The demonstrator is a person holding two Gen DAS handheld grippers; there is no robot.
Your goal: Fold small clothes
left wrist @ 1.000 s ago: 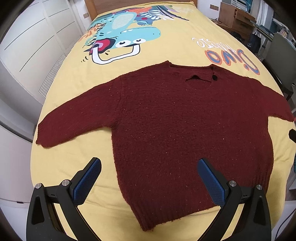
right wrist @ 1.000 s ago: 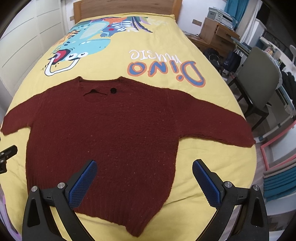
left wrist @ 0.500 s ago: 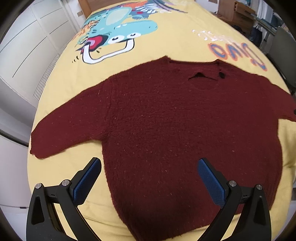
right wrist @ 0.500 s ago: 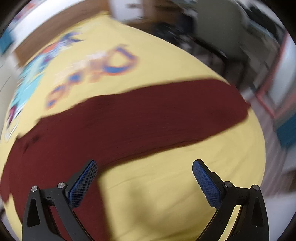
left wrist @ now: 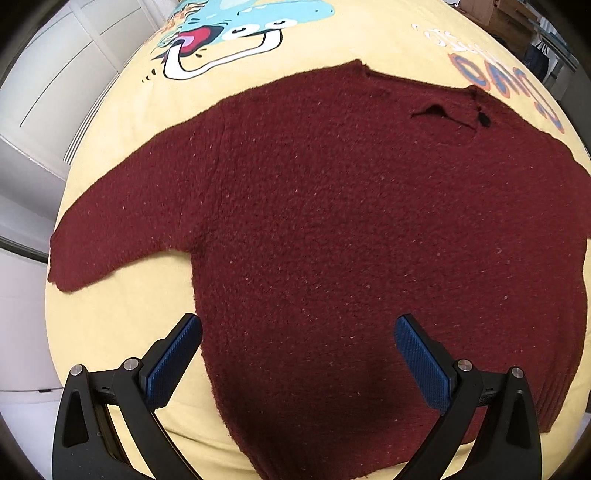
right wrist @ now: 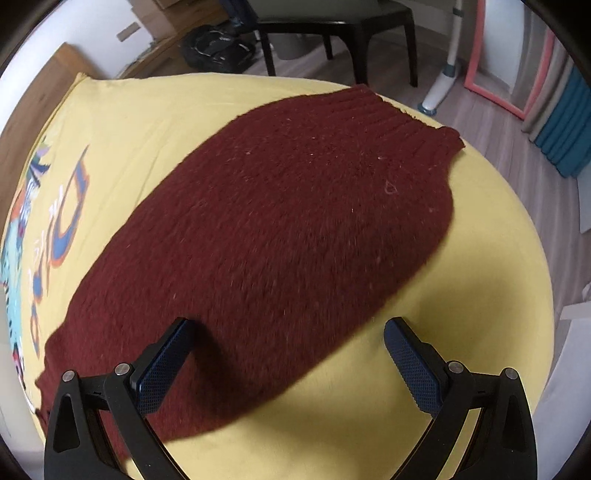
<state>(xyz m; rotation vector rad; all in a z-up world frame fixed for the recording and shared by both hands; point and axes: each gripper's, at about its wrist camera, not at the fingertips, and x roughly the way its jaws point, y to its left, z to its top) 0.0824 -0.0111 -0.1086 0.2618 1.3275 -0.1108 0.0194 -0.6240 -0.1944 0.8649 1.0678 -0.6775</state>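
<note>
A dark red knitted sweater (left wrist: 332,221) lies flat on the yellow bedsheet (left wrist: 122,325), neckline far, both sleeves spread out. My left gripper (left wrist: 297,354) is open and empty, low over the sweater's lower body near its left side seam. In the right wrist view the sweater's right sleeve (right wrist: 280,236) runs away from me to its ribbed cuff (right wrist: 402,122). My right gripper (right wrist: 286,354) is open and empty, straddling the sleeve's near edge close to the armpit.
The bedsheet carries a dinosaur print (left wrist: 236,33) and lettering (right wrist: 55,229). White cupboard doors (left wrist: 48,92) stand left of the bed. A dark chair (right wrist: 332,22), a bag (right wrist: 218,48), a pink frame (right wrist: 517,62) and wooden floor lie beyond the bed's right edge.
My left gripper moved forward and lower over the sweater body. My right gripper swung right and down from over the hem to the right sleeve. Both stayed open.
</note>
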